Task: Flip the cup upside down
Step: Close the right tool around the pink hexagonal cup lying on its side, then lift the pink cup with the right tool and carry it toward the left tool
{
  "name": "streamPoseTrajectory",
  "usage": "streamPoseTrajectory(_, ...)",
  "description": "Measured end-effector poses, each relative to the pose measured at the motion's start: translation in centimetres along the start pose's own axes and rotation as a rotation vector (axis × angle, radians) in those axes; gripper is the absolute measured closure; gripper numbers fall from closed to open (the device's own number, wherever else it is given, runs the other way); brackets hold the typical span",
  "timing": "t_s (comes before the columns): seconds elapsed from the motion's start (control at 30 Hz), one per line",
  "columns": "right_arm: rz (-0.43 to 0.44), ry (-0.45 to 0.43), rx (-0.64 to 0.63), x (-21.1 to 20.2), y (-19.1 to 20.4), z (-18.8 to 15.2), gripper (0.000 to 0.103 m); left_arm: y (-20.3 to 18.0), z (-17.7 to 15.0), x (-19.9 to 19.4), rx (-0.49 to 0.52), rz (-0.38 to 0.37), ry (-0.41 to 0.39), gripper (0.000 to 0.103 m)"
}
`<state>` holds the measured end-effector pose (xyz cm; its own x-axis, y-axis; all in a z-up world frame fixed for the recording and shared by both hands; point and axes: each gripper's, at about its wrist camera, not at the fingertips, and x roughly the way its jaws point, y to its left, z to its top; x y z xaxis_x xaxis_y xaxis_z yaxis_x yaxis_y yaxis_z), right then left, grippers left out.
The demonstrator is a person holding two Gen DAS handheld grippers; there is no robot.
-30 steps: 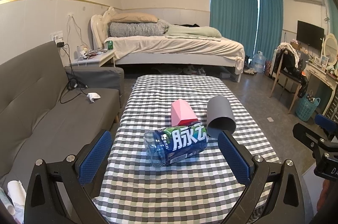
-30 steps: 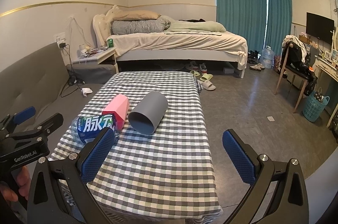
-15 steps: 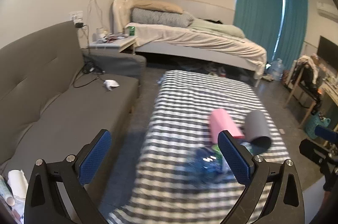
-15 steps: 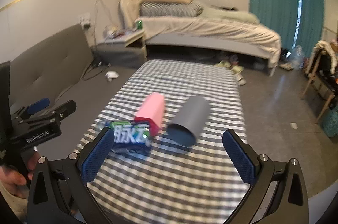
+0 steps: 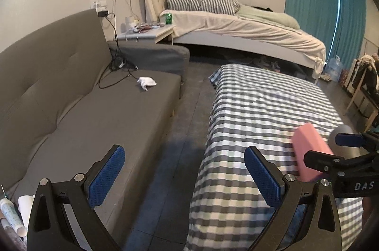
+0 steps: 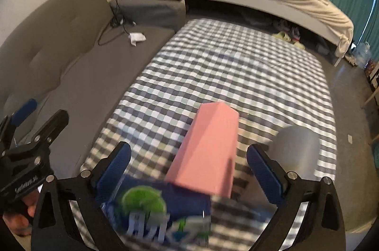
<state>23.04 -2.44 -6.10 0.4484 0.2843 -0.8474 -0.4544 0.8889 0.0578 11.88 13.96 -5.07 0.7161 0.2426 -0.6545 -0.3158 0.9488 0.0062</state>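
The gray cup (image 6: pixel 297 151) is pretty smeared and partly behind the right gripper's finger (image 6: pixel 265 176). The bottle (image 6: pixel 156 215) is blurry too and cut off by the bottom edge, label unreadable. From the left wrist, the cup (image 5: pixel 344 140) is mostly hidden behind the right gripper (image 5: pixel 341 151).

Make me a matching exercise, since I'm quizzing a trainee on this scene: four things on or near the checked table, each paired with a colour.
Things:
1. cup
2. box
3. bottle label
4. right gripper pads

Colours:
a. pink
b. blue, dotted texture
c. grey
d. blue with a green lime and white characters

Pairs: 1-c, 2-a, 3-d, 4-b
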Motion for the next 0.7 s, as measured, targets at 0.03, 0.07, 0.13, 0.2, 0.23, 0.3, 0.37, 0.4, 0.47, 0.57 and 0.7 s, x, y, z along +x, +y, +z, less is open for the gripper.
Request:
streamPoseTrajectory(0.03,-0.009,0.01,-0.002,0.8,0.0,0.3,0.006,-0.1,0.0,0.6,0.001,-0.002,0.007,0.0)
streamPoseTrajectory(0.07,-0.017,0.027,-0.004,1.4,0.0,0.6,0.006,-0.1,0.0,1.1,0.001,-0.003,0.014,0.0)
streamPoseTrajectory(0.13,-0.031,0.058,0.0,2.8,-0.3,1.0,0.006,-0.3,0.2,1.7,0.005,-0.007,0.027,0.0)
streamPoseTrajectory(0.2,-0.033,0.09,0.003,3.6,-0.7,1.1,0.008,-0.4,0.1,2.0,0.012,-0.013,0.028,0.0)
streamPoseTrajectory(0.23,-0.029,0.103,0.0,4.0,-0.8,1.2,0.012,-0.5,0.0,2.2,0.014,-0.013,0.031,0.0)
streamPoseTrajectory(0.3,-0.016,0.129,-0.004,4.7,-1.2,1.4,0.017,-0.5,-0.1,2.6,0.011,-0.019,0.045,0.0)
streamPoseTrajectory(0.37,-0.029,0.146,-0.021,5.2,-1.0,1.6,0.019,-0.3,-0.2,2.9,0.004,-0.024,0.059,0.0)
streamPoseTrajectory(0.4,-0.036,0.154,-0.028,5.5,-0.9,1.7,0.02,-0.3,-0.2,3.1,0.001,-0.025,0.063,0.0)
streamPoseTrajectory(0.47,-0.045,0.179,-0.037,6.1,-0.9,1.8,0.021,-0.1,-0.4,3.1,0.002,-0.027,0.069,0.0)
streamPoseTrajectory(0.57,-0.049,0.205,-0.035,7.2,-1.0,2.2,0.029,0.1,-0.4,3.1,-0.001,-0.018,0.078,0.0)
streamPoseTrajectory(0.7,-0.023,0.185,-0.006,7.3,-1.5,3.1,0.041,0.3,-0.3,2.8,-0.01,-0.026,0.076,0.0)
